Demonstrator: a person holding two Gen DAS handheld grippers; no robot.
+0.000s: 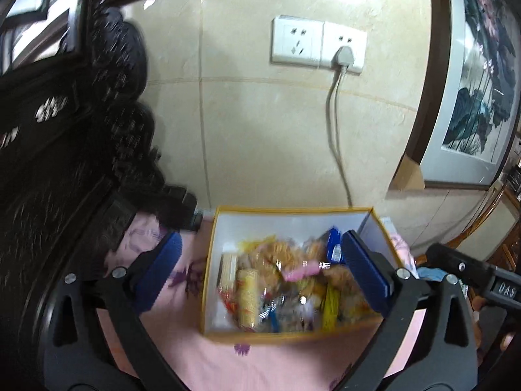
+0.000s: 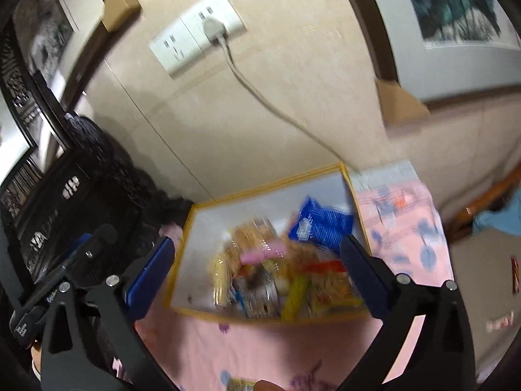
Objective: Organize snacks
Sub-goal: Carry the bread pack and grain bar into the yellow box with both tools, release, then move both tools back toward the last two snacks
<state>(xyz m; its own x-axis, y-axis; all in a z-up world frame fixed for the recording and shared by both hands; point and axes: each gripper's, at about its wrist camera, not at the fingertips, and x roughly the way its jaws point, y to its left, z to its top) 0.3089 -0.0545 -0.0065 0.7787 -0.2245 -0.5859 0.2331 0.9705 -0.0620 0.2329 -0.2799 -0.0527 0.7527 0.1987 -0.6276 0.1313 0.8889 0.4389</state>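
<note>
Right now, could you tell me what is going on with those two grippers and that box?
A person holds a gripper in each hand above a yellow-rimmed box full of packaged snacks on a pink cloth. The left gripper and the right gripper both stand wide open and hold nothing. A blue packet lies on top at the back of the pile.

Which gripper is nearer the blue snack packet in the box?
Right. The right gripper, open, has the blue snack packet just beyond its right finger. The left gripper, also open, sits left of it.
</note>
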